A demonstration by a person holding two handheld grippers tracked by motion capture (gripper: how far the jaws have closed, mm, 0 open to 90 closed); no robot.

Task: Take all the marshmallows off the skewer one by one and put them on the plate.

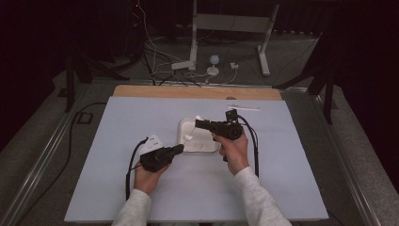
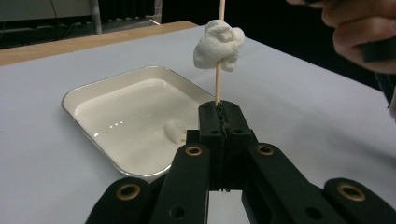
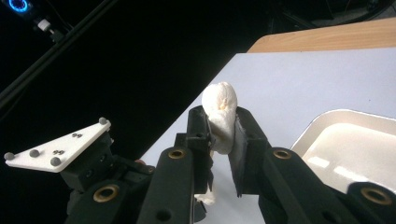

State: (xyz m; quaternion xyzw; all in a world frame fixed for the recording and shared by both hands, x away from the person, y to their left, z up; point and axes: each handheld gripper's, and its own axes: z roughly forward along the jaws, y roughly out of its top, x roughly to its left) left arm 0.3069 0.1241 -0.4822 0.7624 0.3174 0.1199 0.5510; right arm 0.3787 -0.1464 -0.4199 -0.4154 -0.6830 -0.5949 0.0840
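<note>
- the left hand-held gripper (image 2: 219, 114) was clenched on the lower end of a thin wooden skewer (image 2: 217, 81), which stood upright from its jaws.
- a soft white lumpy marshmallow (image 2: 218, 45) was threaded on the skewer, well above the jaw tips.
- the right hand-held gripper (image 3: 223, 133) was grasping a white marshmallow piece (image 3: 221, 116) between its pads, squeezed at the sides and bulging above them.
- a shallow white rectangular enamel tray (image 1: 184, 128) lay on the pale grey surface (image 1: 117, 127) between the two grippers; another small white marshmallow bit (image 2: 174, 130) rested inside it, near its wall.
- in the high view, both grippers met over the tray's near edge.
</note>
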